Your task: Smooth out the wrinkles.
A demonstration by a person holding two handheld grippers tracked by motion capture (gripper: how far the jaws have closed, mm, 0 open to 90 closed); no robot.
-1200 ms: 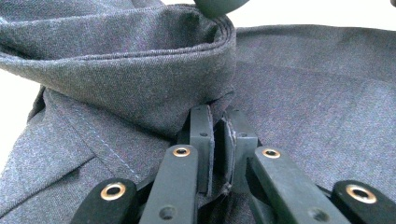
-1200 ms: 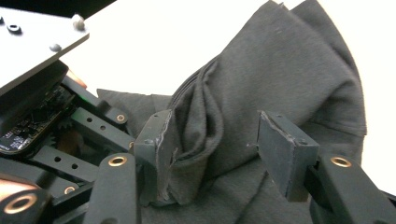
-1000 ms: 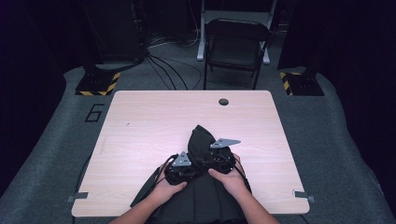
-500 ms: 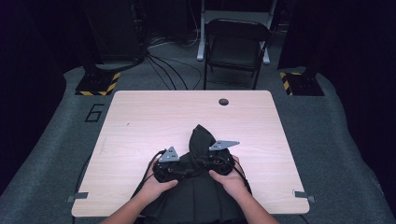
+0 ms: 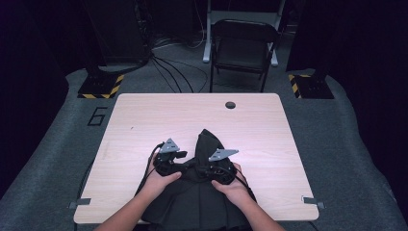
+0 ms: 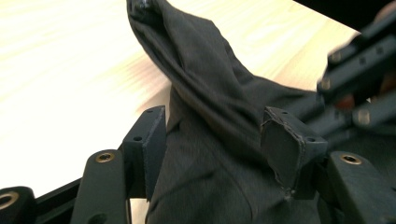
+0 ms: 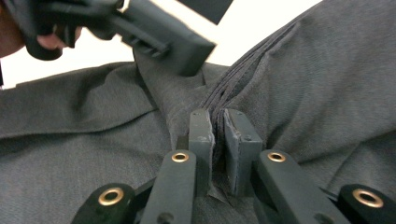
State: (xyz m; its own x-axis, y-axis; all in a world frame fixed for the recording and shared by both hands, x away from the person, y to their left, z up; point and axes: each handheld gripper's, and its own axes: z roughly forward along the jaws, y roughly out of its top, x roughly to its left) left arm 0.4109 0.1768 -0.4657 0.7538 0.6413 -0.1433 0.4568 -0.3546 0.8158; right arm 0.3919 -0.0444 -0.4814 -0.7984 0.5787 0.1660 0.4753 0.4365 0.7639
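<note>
Your table (image 5: 144, 125) carries the dark garment (image 5: 204, 192), bunched at the near edge and cut off below. Your right gripper (image 7: 218, 135) is clamped on a fold. Your left gripper (image 6: 212, 140) has just been opening, cloth lying loose between its jaws.

The near part of the dark garment (image 5: 202, 202) hangs past the table's (image 5: 144, 120) near edge and is cut off by the bottom of the high view. The person's forearms are cut off there as well. Both hands cover the bodies of the left gripper (image 5: 179, 160) and right gripper (image 5: 204, 168), so their fingertips cannot be made out from above. In the right gripper view, the other gripper at upper left is blurred. In the left gripper view, the garment's top end (image 6: 144, 7) runs out of frame.
</note>
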